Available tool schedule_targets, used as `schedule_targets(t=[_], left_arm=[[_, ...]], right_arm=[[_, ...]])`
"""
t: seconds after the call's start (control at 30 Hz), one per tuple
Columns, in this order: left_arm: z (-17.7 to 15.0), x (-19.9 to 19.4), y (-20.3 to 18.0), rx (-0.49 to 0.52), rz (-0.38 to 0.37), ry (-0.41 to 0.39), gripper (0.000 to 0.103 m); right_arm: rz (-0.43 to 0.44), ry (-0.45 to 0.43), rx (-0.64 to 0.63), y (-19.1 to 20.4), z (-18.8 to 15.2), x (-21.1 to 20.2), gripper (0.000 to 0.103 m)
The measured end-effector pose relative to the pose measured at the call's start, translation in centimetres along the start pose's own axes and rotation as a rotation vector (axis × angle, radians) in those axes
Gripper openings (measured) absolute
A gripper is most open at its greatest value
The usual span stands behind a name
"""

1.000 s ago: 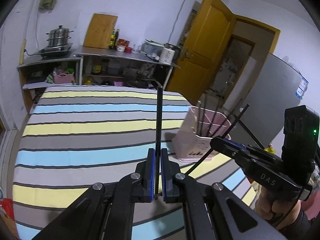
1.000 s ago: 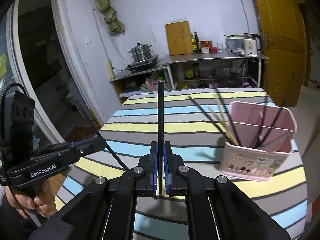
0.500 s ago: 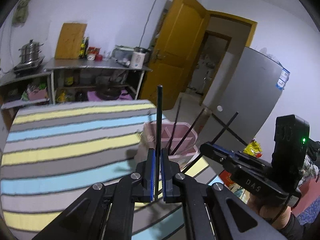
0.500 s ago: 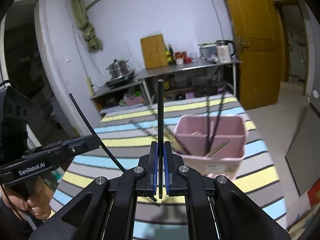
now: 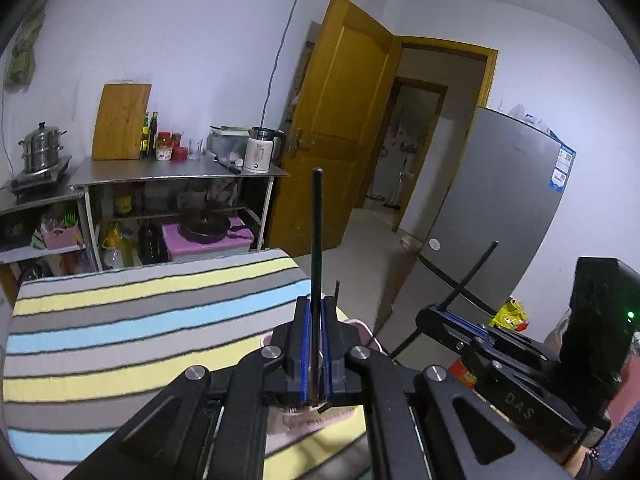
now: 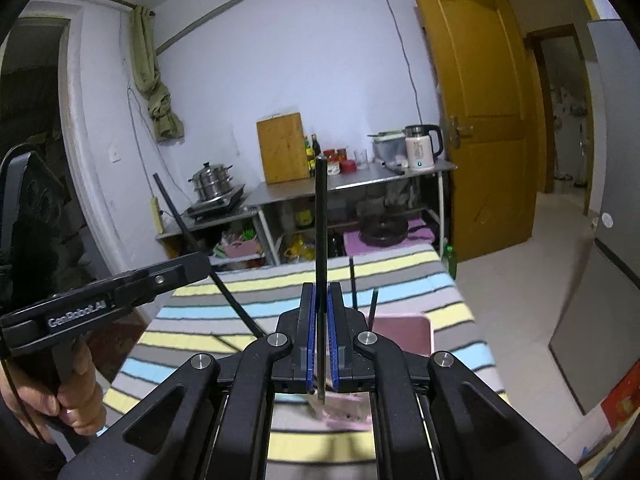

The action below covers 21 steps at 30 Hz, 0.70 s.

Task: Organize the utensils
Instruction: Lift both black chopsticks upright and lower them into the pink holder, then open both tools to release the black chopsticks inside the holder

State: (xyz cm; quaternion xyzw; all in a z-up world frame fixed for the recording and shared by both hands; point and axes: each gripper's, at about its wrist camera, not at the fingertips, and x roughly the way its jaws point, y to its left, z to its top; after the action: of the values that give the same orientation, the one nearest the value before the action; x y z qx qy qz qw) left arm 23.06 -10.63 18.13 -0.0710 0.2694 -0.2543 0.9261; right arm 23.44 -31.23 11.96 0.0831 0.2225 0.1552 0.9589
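Note:
My left gripper [image 5: 315,308] is shut on a black chopstick [image 5: 317,232] that stands upright between its pads. My right gripper [image 6: 321,294] is shut on another black chopstick [image 6: 321,224], also upright. Both hover above the pink utensil holder [image 6: 402,330], which is largely hidden under the grippers; only its rim [image 5: 362,326] shows in the left wrist view. Two dark chopsticks [image 6: 353,282] stick up out of the holder. The right gripper shows in the left wrist view [image 5: 430,316], and the left gripper shows in the right wrist view [image 6: 196,266].
The holder stands near the right edge of a table with a striped cloth [image 5: 120,320]. Behind are a metal shelf counter [image 5: 176,168] with a kettle [image 5: 260,154], a cutting board and a steamer pot. A yellow door [image 5: 340,120] and a grey fridge [image 5: 492,216] stand right.
Both grippers have swung right and moved over the pink holder, which now lies mostly beneath them. Each still holds its chopstick upright.

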Motion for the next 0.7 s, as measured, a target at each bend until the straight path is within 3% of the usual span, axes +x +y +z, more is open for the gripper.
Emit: schedule_targets(t=[0.2,0.7], left_arm=[[0.7,2.6,0.1,0.033,0.021,-0.001,0.005],[-2.1,8.3,2.2,0.01,0.015,0.094,0.005]], right_arm=[[-0.029,-0.014,-0.014,0.0,0.1,1.6,0.005],[-0.074,0.054,-0.047,-1.0,-2.5,5.3,0.005]])
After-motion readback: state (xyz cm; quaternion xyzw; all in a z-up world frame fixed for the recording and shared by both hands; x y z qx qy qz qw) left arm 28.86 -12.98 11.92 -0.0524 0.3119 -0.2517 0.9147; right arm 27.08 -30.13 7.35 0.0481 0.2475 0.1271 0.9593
